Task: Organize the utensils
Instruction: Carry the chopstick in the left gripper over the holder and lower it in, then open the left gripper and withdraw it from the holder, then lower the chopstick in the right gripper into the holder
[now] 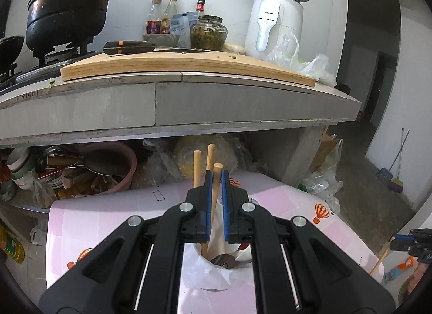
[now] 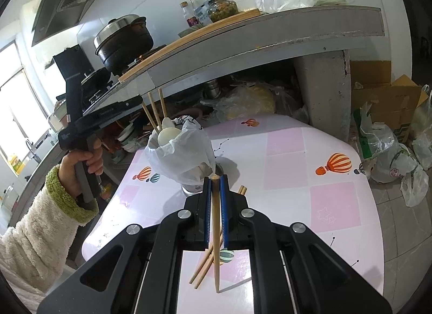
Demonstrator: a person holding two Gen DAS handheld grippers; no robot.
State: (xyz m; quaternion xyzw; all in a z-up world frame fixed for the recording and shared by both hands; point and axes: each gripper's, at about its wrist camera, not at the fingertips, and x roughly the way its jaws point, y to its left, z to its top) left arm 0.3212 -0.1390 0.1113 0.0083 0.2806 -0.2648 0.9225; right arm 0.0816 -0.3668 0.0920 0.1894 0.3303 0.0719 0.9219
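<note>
My left gripper (image 1: 216, 174) is shut on one wooden chopstick (image 1: 214, 200) whose lower end dips into a cup lined with a white plastic bag (image 1: 216, 273). Two more chopsticks (image 1: 197, 168) stand in that cup just left of my fingers. The right wrist view shows the same cup (image 2: 186, 157) near the table's far left corner, with white spoons (image 2: 167, 135) in it and the left gripper (image 2: 136, 103) above it in a person's hand. My right gripper (image 2: 215, 180) is shut on another chopstick (image 2: 215, 233), its tip down by the table. Two chopsticks (image 2: 202, 268) lie on the table under it.
The table (image 2: 286, 168) has a pink checked cloth with balloons. A grey counter (image 1: 243, 100) overhangs its far side, carrying a cutting board (image 1: 189, 66), knife, black pot (image 1: 67, 14), bottles and a white appliance. Beneath it sits a pink basin (image 1: 127, 165). Bags and a cardboard box (image 2: 383, 103) crowd the floor at right.
</note>
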